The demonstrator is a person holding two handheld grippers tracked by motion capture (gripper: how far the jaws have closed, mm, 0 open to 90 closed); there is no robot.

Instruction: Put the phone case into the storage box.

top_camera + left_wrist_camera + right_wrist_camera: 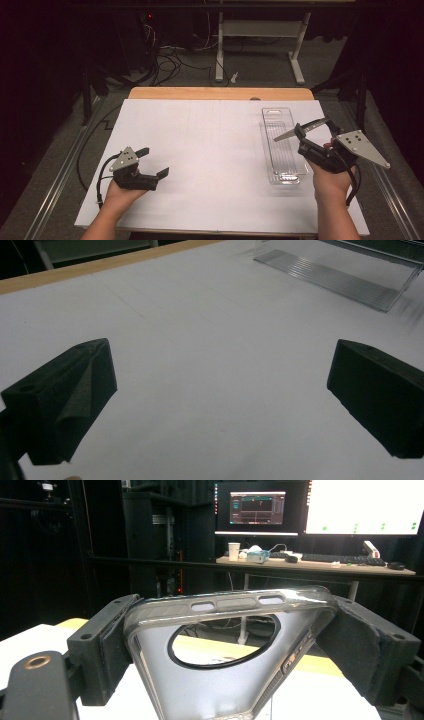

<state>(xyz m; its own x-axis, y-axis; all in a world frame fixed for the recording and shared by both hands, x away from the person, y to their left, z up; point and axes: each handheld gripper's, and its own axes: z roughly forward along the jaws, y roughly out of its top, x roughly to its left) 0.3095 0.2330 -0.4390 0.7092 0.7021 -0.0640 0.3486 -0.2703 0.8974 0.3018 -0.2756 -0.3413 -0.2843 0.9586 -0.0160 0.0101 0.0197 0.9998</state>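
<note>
Left hand-held gripper (153,162) at the near left of the worktop (210,145), low over the white sheet; jaws spread wide apart and released, nothing between them. Same spread seen in the left gripper view, with bare white surface between the two black jaws and the clear plastic tray (340,272) lying at the far right of that view. Left hand (120,192) wrapped around the gripper body from the near edge; black cable looping off its left side.

Right hand-held gripper (300,132) at the right of the worktop, raised above the near part of the clear plastic tray (282,150); jaws clenched on a clear phone case (301,129), held off the surface and tilted, its far end pointing left. In the right gripper view, phone case (220,645) pinched across its width between the two padded jaws, one pad on each long edge; round camera opening facing the lens, three button slots along the upper rim. Right hand (332,182) gripping from the near right, grey three-cornered plate on top.

Tray long and narrow, running near to far on the right half of the white sheet, resting flat. Wooden edge of the worktop along the far side. Behind, in the right gripper view: desk with monitors (312,505), keyboard and paper cup (233,551).
</note>
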